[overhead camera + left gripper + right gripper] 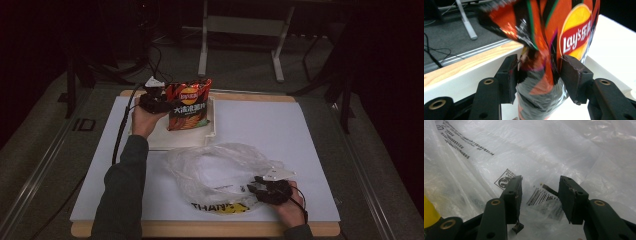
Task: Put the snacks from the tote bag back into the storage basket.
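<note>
From the high view, a person works at a white-covered tabletop in a dim room. The left claw reaches to a red chip bag standing upright in a shallow white tray near the far left corner. The right claw rests at the rim of a crumpled clear plastic bag lying by the near edge, its mouth turned toward the tray.

In the left gripper view, the chip bag hangs between the jaws of the left claw, its crinkled side seam in the gap. The jaws stand wide and released; the pads flank the foil rather than squeeze it. For a sound pick-up, the claw would do well to close on the flat seam high on the bag, not on the puffed belly, which could slip or crush the chips.

In the right gripper view, the right claw stands over the plastic bag, jaws parted over a printed barcode. A thin fold of film lies near the pads, but whether it is pinched I cannot tell. Holding one layer of the rim up and taut would keep the mouth open so the chip bag can slide in without snagging.
</note>
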{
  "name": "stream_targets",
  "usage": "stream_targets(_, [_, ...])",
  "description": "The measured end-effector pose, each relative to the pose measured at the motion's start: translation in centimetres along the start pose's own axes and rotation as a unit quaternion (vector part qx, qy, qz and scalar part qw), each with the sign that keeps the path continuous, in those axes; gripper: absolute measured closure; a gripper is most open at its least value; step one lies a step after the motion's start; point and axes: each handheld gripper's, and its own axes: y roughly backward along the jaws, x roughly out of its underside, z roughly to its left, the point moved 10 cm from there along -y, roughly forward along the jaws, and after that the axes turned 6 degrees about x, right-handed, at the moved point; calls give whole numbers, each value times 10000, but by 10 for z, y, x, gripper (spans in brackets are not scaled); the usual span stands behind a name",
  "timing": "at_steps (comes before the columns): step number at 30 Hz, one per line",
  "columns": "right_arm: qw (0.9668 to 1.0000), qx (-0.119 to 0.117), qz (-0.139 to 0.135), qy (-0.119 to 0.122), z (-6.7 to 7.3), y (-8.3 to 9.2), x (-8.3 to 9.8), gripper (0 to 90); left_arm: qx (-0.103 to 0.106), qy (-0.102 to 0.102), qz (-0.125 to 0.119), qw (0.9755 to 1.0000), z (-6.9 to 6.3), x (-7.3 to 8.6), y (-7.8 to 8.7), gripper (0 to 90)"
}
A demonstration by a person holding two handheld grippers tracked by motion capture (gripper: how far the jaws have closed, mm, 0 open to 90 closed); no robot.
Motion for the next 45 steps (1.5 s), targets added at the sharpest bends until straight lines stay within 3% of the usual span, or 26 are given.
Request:
stream_targets(6, [10000,9,7,5,0,0,0,535,-394,-366,269,9982,-3,7,-5,477])
stream_targets(10, [10000,2,7,5,0,0,0,535,-480,-255,186,9984,-1,12,-7,475])
stream_targets(13, [10000,2,4,16,0,0,0,536,-538,-274,362,9975,1,21,-10,464])
stream_targets(21, [10000,-9,0,-9,0,0,0,536,-474,-296,386,9977,0,29,-14,483])
stream_targets(31, [10000,5,6,-32,-2,2,1,535,-677,-557,548,9946,1,19,-23,527])
stream_targets(37, [10000,12,0,-42,-3,2,2,536,-653,-375,407,9963,6,19,-27,531])
stream_targets(45, [10000,23,9,-39,-3,2,2,535,-849,-442,627,9934,8,28,-30,474])
